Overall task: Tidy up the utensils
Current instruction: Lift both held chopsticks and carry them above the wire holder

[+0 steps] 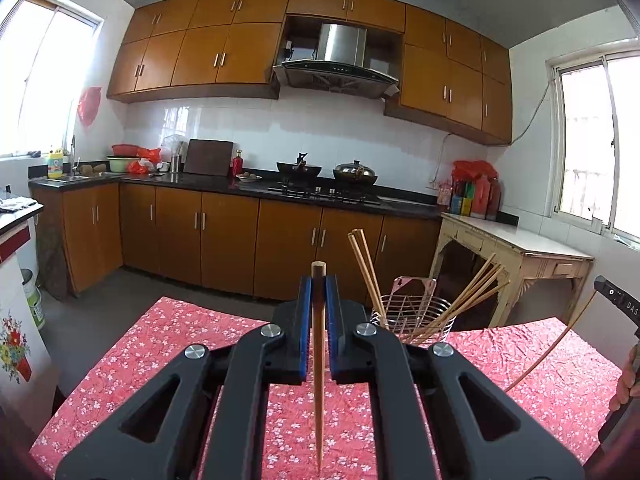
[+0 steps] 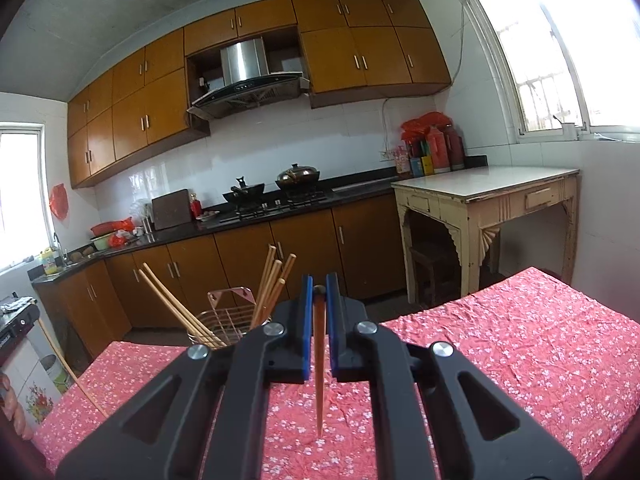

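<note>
My left gripper [image 1: 319,282] is shut on a brown wooden chopstick [image 1: 319,384] that hangs point down above the red floral tablecloth [image 1: 160,360]. Just right of it stands a wire utensil holder [image 1: 412,316] with several bamboo chopsticks leaning out. My right gripper [image 2: 319,284] is shut on a second brown chopstick [image 2: 320,384], also point down. In the right wrist view the utensil holder [image 2: 224,322] stands just left of those fingers. The right gripper's body shows at the right edge of the left wrist view, its chopstick [image 1: 540,356] slanting below it.
The cloth-covered table [image 2: 520,352] ends a little past the holder, with grey floor beyond. Brown kitchen cabinets [image 1: 224,240], a hob with two woks [image 1: 328,176] and a cream side table [image 2: 488,192] line the far wall. A hand [image 1: 628,380] shows at the right edge.
</note>
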### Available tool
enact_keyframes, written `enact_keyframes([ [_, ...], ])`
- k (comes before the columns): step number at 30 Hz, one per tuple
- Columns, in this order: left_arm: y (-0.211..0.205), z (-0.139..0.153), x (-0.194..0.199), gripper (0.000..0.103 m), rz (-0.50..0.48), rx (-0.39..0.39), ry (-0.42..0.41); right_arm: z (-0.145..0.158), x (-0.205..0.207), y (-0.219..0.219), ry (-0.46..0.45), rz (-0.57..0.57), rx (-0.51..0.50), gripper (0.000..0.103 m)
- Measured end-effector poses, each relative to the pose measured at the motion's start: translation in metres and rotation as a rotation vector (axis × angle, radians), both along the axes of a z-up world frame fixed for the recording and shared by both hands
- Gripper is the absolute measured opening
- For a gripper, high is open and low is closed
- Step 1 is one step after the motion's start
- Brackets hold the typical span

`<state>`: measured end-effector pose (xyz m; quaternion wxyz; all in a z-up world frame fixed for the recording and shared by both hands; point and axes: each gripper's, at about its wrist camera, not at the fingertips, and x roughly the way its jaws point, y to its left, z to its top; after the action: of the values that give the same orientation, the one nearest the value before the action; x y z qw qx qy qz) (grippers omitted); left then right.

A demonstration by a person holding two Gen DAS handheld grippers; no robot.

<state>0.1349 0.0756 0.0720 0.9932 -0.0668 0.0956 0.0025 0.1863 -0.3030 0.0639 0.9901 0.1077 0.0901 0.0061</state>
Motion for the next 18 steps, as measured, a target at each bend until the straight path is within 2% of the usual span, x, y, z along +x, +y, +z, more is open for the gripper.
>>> enact_keyframes([
  [10,-0.006,0.011,0.010,0.007,-0.035,-0.028,-0.002,0.023,0.004,0.014,-0.030,0.080,0.025,0.008],
  [18,-0.023,0.060,0.033,0.007,-0.073,-0.053,-0.076,0.078,0.016,0.032,-0.143,0.166,0.074,0.008],
])
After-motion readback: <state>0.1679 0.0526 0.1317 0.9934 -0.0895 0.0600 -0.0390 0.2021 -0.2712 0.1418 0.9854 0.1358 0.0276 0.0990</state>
